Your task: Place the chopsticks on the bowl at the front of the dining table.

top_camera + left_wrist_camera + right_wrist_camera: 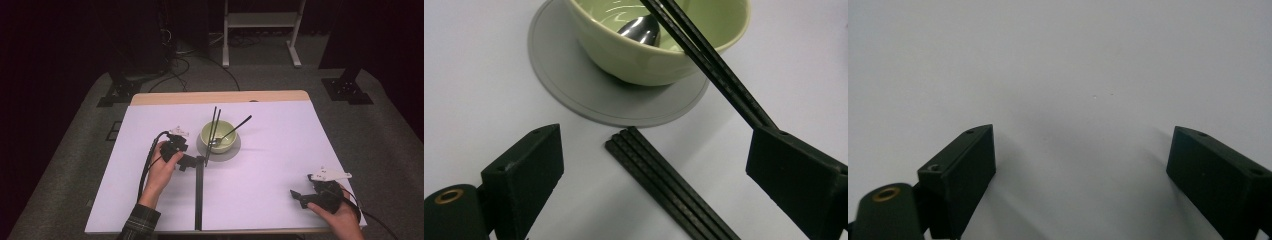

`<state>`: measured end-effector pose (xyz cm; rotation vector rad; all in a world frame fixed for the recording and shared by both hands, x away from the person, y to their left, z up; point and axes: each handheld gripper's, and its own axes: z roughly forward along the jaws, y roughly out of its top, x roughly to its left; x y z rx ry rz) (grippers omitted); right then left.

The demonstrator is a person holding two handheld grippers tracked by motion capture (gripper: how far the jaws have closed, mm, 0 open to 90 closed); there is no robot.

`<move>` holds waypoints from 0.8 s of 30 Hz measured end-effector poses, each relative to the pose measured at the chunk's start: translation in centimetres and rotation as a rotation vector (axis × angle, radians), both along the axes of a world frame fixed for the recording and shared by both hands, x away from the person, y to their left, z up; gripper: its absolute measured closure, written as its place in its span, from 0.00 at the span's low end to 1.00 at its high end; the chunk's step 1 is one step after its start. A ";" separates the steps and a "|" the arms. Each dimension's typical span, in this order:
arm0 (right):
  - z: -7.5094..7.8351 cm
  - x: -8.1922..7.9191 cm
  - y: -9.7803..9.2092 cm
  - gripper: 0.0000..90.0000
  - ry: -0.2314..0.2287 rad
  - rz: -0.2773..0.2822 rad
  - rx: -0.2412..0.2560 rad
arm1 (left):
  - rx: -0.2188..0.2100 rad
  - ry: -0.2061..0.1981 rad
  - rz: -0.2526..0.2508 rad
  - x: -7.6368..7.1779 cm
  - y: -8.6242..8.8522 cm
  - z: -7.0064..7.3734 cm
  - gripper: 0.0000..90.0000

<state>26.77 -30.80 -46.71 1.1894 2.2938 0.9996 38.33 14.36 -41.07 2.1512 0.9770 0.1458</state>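
The left claw (199, 161) is seen just in front of the grey mat (235, 148), held low over the white counter (280, 165). Its jaws are spread wide, with nothing pinched between them. A pair of black chopsticks (669, 182) is observed flat on the counter between the jaws, the near tips just short of the mat's edge; contact with either jaw cannot be confirmed. A second pair of chopsticks (709, 65) is noted leaning in the green bowl (218, 135), with its lower end passing close to the left claw's jaw on the right of the left gripper view; whether it touches that jaw cannot be told. The bowl stands on the mat, and a metal spoon (641, 30) is seen inside it, its dark handle resting over the rim.

The right claw (298, 196) is held near the right front corner of the counter, well apart from the bowl. Its jaws are spread, and bare counter lies between them.
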 end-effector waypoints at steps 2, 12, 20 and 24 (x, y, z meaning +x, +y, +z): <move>0.0 0.0 0.0 0.12 0.000 0.000 0.000 | 0.002 0.000 -0.007 -0.1 -0.3 0.0 0.08; 0.0 0.0 0.0 0.12 0.001 0.000 0.000 | 0.003 0.003 -0.038 -0.3 -2.0 -0.3 0.08; 0.0 0.0 0.0 0.12 0.000 0.000 0.000 | 0.009 0.008 -0.039 -0.4 -2.3 -0.5 0.08; 0.0 0.0 0.0 0.12 0.000 0.000 0.000 | 0.006 0.007 -0.035 -0.3 -2.1 -0.4 0.08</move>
